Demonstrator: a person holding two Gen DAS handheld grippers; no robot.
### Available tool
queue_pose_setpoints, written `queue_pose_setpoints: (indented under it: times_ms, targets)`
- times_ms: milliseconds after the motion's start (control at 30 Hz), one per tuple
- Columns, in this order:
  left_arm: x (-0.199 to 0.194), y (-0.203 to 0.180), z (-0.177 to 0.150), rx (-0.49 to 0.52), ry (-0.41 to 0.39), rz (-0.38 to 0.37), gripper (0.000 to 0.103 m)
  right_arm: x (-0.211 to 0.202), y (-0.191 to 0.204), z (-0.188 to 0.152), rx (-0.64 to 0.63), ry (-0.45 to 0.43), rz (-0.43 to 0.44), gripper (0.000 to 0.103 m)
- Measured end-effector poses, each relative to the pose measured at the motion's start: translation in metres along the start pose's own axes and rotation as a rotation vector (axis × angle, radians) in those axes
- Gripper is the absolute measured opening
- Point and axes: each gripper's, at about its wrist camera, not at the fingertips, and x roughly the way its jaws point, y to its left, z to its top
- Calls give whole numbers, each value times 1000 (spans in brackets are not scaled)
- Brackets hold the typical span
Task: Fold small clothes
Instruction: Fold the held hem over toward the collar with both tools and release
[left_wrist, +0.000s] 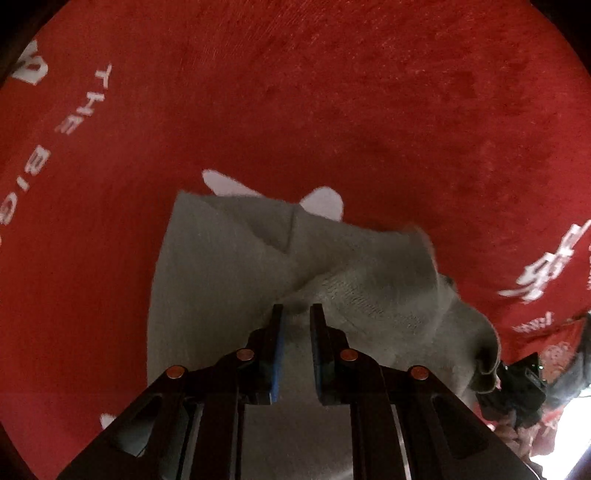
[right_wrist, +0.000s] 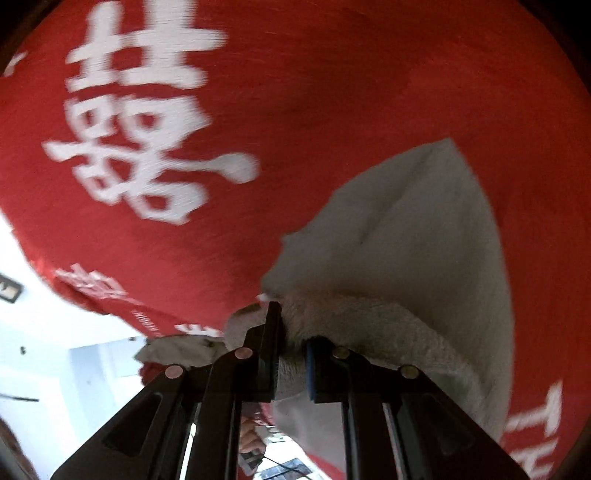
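Note:
A small grey knit garment (left_wrist: 229, 266) lies partly folded on a red cloth (left_wrist: 332, 92) with white lettering. My left gripper (left_wrist: 295, 314) is shut on the garment's near edge, with cloth bunched between its blue pads. In the right wrist view the same garment (right_wrist: 406, 240) looks pale grey. My right gripper (right_wrist: 291, 332) is shut on another edge of it, with fluffy cloth pinched between the fingers and lifted off the red cloth (right_wrist: 332, 92). The right gripper also shows at the lower right of the left wrist view (left_wrist: 517, 384), holding the garment's corner.
The red cloth covers the table and hangs over its edge (right_wrist: 110, 299). White characters (right_wrist: 140, 129) are printed on it. A bright room floor (right_wrist: 55, 350) lies beyond the edge at lower left.

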Motion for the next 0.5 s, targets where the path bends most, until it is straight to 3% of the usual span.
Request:
queue_pose_setpoints:
  times_ms: [100,133,167,200,233,267,367,500]
  targets:
    - [-8,-7,3,33,-30,92,16,9,2,8,13,18,-30,17]
    - [-12,-10,4,52,-29,107,16,9,5,8,12,24,-37,21]
    - [-14,-13,5,76,-28,122,20,8,8,8,3,25,-39,34]
    - [-17,-16,4,102,-28,132,47,5,16,7,-26,20,-53,43]
    - [-21,-21,4,136,-33,143,82,2,25,6,-64,8,-79,57]
    - [-26,-26,2,175,-56,160,89,-5,39,4,-124,-12,-113,59]
    - [-24,-43,0,308,-33,196,90,-15,64,-4,-259,-31,-224,60]
    - [10,-65,7,429,57,234,90,-7,86,-19,-484,-2,-495,60]
